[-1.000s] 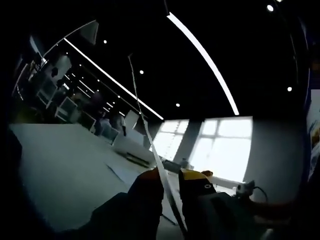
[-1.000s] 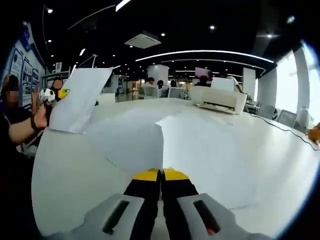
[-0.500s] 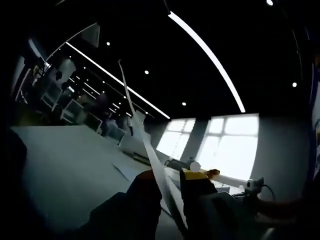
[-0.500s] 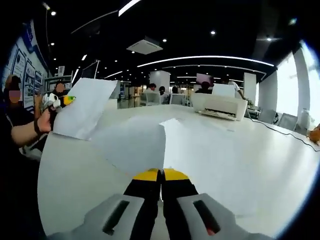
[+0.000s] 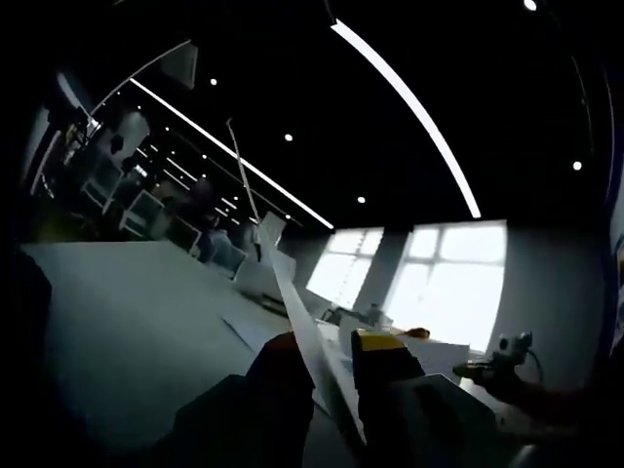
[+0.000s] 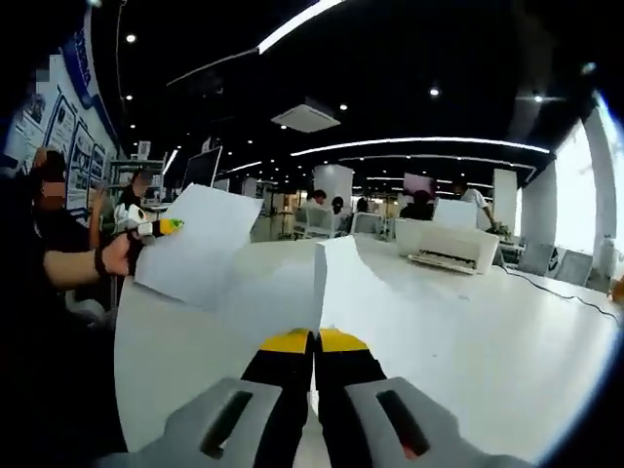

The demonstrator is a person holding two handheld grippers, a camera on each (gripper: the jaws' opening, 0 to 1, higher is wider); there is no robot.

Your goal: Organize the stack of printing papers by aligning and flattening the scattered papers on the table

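In the left gripper view my left gripper [image 5: 341, 341] is shut on a white sheet of paper [image 5: 317, 356], seen edge-on and rising up-left from the jaws. The right gripper view shows the same left gripper [image 6: 148, 224] in a person's hand [image 6: 119, 255], holding that sheet [image 6: 200, 246] tilted above the table's left edge. My right gripper [image 6: 314, 339] is shut on the near edge of another sheet [image 6: 278, 292], which curves up off the white table [image 6: 468, 331]. More paper [image 6: 390, 292] lies flat beyond it. The right gripper [image 5: 522, 351] appears small at the right of the left gripper view.
A white printer [image 6: 448, 249] stands at the table's far side, with a cable [image 6: 556, 292] trailing to the right. Several people sit at desks behind it. A person's body and arm [image 6: 58, 273] are at the left, by the table's edge.
The right gripper view has tilted upward, and the sheet in the right jaws now curves up more. The left gripper's sheet has come slightly nearer to the table's middle.
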